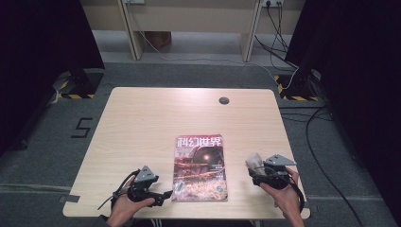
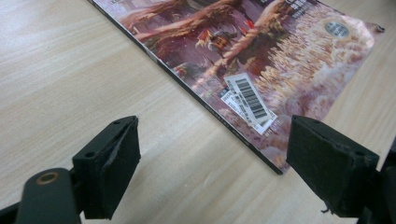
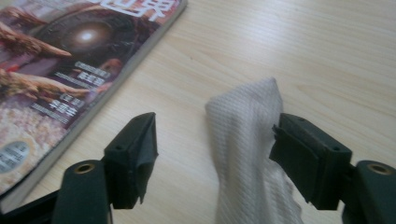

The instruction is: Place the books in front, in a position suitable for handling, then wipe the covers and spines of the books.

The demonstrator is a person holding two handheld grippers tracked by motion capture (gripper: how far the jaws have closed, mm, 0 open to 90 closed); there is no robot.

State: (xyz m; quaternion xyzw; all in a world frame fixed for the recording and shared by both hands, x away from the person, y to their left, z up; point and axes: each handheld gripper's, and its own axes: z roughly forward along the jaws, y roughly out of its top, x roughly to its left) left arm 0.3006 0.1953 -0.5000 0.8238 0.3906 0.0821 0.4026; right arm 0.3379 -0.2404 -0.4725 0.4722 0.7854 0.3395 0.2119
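The work in hand is a wipe of the magazine (image 1: 199, 168), which lies flat and closed on the near half of the table (image 1: 142, 123), between the two hands. The left gripper (image 2: 212, 154) rests just beside the magazine's near left corner with its jaws spread and nothing between them; in the left gripper view that corner lies ahead of the gap. The right gripper (image 3: 212, 154) sits to the right of the magazine, apart from it. A pale ribbed cloth (image 3: 250, 154) stands between its jaws against the right pad, while the left pad stands clear of it (so the cloth is not pinched at this moment).

Judged step: cloth pick-up, before any wiping. The next move calls for the right jaws to clamp the cloth, then carry it onto the cover while the left gripper steadies the magazine.

Readable marks: large Chinese title characters, probably "科幻世界", though blurred; a white barcode sticker (image 2: 250, 100) near the corner.
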